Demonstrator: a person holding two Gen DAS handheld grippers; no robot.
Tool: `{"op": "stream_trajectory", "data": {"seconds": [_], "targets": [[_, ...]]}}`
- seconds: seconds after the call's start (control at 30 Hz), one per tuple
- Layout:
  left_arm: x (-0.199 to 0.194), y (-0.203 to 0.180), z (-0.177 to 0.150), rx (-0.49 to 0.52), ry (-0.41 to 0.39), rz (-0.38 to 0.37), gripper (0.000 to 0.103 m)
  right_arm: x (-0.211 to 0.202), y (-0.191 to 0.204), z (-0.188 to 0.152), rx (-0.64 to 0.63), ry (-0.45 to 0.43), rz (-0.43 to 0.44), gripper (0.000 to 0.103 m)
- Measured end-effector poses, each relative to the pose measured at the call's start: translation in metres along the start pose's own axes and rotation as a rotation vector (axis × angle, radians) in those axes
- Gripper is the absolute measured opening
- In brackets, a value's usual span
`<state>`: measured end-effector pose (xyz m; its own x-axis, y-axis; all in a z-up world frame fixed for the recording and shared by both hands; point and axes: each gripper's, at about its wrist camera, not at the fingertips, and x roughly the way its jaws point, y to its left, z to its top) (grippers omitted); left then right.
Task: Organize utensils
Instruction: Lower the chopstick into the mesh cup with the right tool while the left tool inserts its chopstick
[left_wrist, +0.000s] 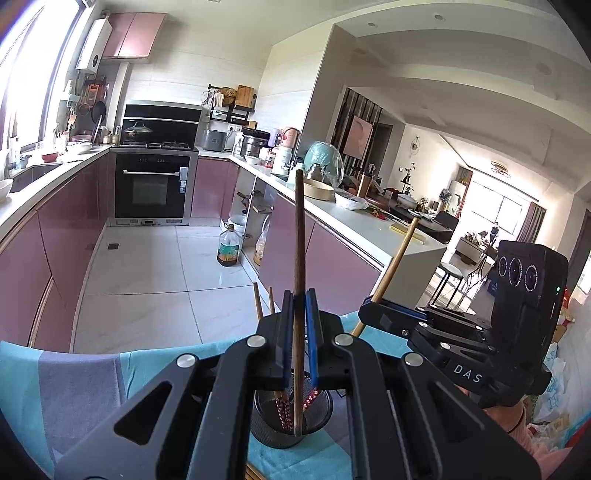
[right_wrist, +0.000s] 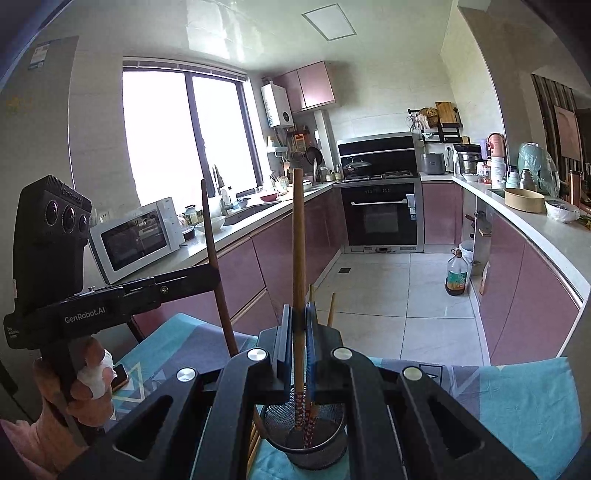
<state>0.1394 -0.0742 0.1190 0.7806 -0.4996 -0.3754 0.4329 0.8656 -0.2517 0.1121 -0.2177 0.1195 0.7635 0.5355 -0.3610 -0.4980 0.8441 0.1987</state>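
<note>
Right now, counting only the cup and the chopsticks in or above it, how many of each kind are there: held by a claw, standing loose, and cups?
Held chopsticks: 2
Loose chopsticks: 2
Cup: 1
Total: 5

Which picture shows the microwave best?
The right wrist view. The white microwave sits in plain sight on the counter under the window, door and all. The left wrist view does not show it at all; that camera looks toward the oven and the living room.
</note>
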Motion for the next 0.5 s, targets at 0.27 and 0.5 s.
{"op": "stream_trajectory", "data": {"seconds": [0.27, 0.5], "targets": [[-0.004, -0.004, 0.002, 0.01, 0.004, 0.0, 0.007, 0.007, -0.003, -0.005, 0.007, 0.036, -0.003, 0.005], [-0.006, -0.006, -0.006, 0.037, 0.06, -0.005, 0.007, 0.013, -0.008, -0.012, 0.0, 0.091, -0.007, 0.005]]}}
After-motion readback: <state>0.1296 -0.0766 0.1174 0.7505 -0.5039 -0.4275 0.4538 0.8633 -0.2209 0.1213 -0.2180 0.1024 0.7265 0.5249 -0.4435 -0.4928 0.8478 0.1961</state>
